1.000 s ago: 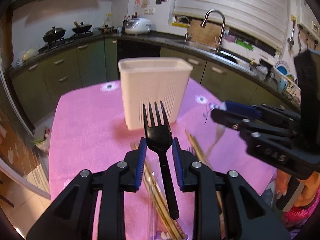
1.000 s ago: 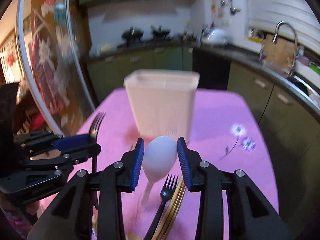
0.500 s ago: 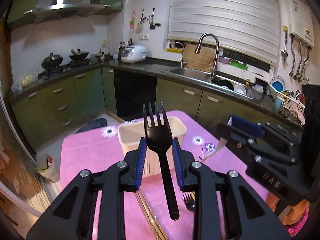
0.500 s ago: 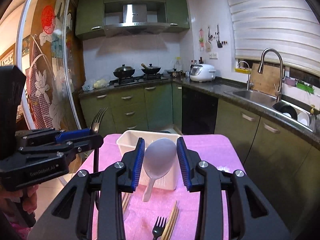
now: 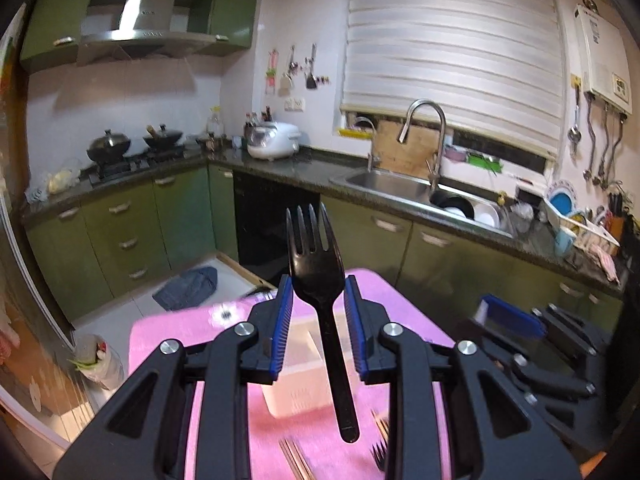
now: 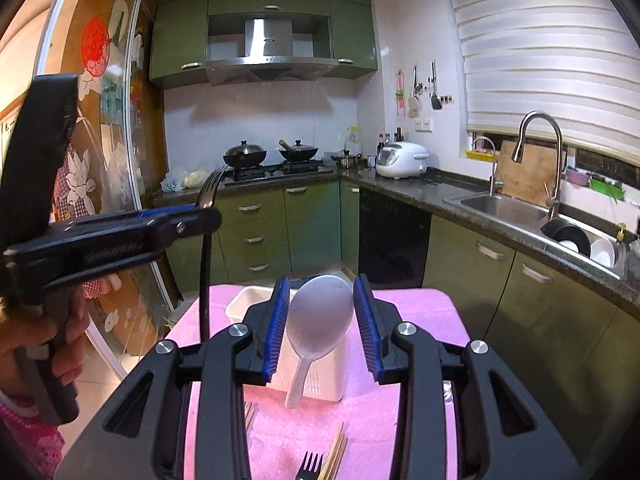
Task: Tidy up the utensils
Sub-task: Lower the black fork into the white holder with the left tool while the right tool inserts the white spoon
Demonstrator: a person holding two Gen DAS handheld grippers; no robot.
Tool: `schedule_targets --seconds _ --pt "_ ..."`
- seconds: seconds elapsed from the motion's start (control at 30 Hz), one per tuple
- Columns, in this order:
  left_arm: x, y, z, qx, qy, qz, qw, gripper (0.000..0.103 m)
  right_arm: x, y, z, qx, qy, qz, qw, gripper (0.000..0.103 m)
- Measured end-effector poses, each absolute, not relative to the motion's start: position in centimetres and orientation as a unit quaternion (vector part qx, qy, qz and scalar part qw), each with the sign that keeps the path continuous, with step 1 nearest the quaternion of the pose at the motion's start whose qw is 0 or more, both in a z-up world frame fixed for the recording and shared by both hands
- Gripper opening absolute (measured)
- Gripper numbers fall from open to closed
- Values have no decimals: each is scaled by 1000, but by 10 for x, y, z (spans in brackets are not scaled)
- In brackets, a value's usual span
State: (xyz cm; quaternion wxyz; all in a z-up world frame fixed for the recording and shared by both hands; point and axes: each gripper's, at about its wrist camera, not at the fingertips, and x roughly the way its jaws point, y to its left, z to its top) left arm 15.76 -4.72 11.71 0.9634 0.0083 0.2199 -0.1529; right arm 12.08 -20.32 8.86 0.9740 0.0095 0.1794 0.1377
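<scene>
While both tools hang above the pink tablecloth (image 6: 420, 312), the left gripper (image 5: 318, 312) pinches a black plastic fork (image 5: 316, 276), tines up. The right gripper (image 6: 322, 316) clamps a white plastic spoon (image 6: 318, 320) over the white slotted utensil holder (image 6: 244, 304).

A bin (image 6: 320, 364) stands on the tabletop (image 6: 420, 320), behind a loose fork (image 6: 310, 465) and chopsticks (image 6: 334, 458). Above it, the left tool (image 5: 318, 312) carries a fork (image 5: 318, 280); the right tool (image 6: 320, 320), beside it, a spoon (image 6: 318, 320).

Warm indoor light, evenly bright; fisheye bends edges, dark vignette corners; left view's tabletop (image 5: 168, 332) motion-blurred, right view sharp.
</scene>
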Motion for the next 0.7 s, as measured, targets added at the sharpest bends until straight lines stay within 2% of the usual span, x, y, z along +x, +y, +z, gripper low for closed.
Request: schedule_targets --seconds 0.4,0.7 --pt "213 -47 115 8 152 -95 984 25 143 -202 142 -5 127 122 984 33" --pt "251 -56 65 24 185 -78 979 25 191 -193 152 -12 133 118 984 33"
